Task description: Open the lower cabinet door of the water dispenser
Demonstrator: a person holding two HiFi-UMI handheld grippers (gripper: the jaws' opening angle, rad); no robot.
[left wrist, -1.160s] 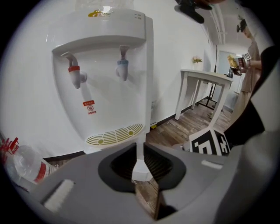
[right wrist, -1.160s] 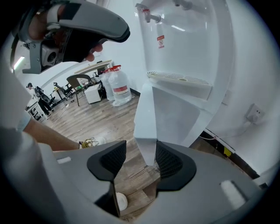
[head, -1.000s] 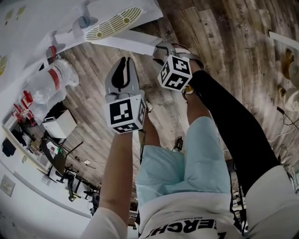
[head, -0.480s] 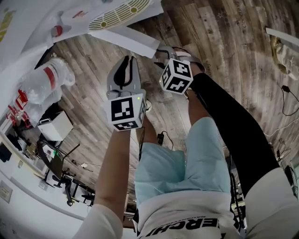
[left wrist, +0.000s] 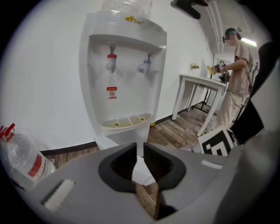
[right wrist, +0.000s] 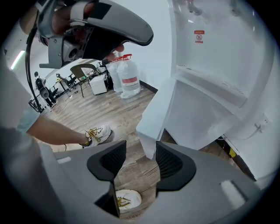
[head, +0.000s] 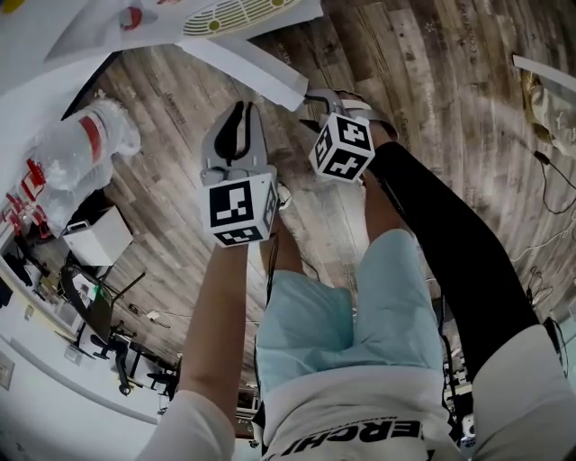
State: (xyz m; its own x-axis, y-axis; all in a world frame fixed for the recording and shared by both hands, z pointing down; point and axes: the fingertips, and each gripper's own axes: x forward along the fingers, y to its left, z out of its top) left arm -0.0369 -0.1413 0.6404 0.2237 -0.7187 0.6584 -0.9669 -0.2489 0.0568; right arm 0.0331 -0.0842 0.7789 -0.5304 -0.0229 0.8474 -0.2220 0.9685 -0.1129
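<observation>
The white water dispenser (left wrist: 127, 74) has a red and a blue tap above its drip tray (head: 234, 13). Its lower cabinet door (right wrist: 153, 118) stands swung open, a white panel (head: 247, 67) jutting over the wood floor. My right gripper (right wrist: 141, 151) is open, and the door's lower free corner shows between its jaws; contact is unclear. In the head view the right gripper (head: 310, 101) sits at the door's outer end. My left gripper (head: 239, 112) hangs just short of the door, jaws shut with only a slit (left wrist: 139, 151), nothing held.
Large water bottles (head: 85, 149) (right wrist: 127, 78) stand left of the dispenser, with a white box (head: 97, 239) nearby. A white table (left wrist: 205, 83) and another person (left wrist: 234, 74) are to the right. My own legs and shoe (right wrist: 98, 133) are below the grippers.
The head view has tilted, so the dispenser sits higher in the frame. Both grippers have shifted only slightly. The door stands open throughout.
</observation>
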